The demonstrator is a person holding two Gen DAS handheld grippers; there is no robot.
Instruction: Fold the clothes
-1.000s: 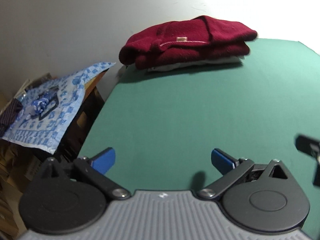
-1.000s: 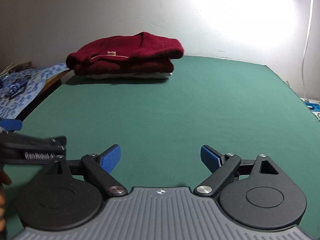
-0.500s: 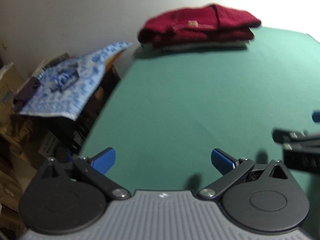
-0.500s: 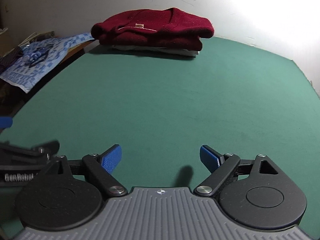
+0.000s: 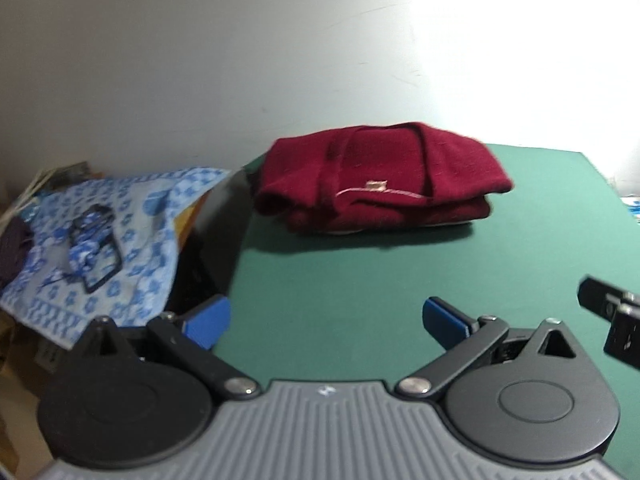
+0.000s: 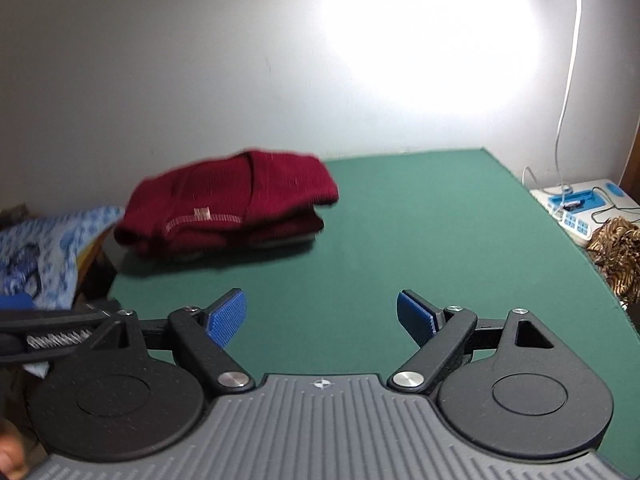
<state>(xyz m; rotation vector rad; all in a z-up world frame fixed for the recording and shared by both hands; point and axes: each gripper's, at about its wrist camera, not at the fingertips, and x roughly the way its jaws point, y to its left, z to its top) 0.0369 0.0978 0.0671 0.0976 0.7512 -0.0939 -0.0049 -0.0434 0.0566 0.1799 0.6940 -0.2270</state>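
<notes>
A folded dark red sweater (image 5: 380,178) (image 6: 228,208) lies on a white garment at the far left corner of the green table (image 5: 360,280) (image 6: 400,240). My left gripper (image 5: 326,316) hangs open over the table's left edge, well short of the sweater, with nothing between its blue pads. My right gripper (image 6: 320,314) is open too and holds nothing, above the near part of the table. Part of the right gripper shows at the right edge of the left wrist view, and the left gripper shows at the left edge of the right wrist view.
A blue patterned cloth (image 5: 104,236) (image 6: 36,248) covers clutter beside the table's left edge. To the right of the table lie a white and blue device (image 6: 580,206) with a cable and a leopard-print fabric (image 6: 618,256). A grey wall stands behind.
Both grippers have tilted up and pulled back, so the wall fills more of each view and the sweater sits lower. Both stay open and hold nothing.
</notes>
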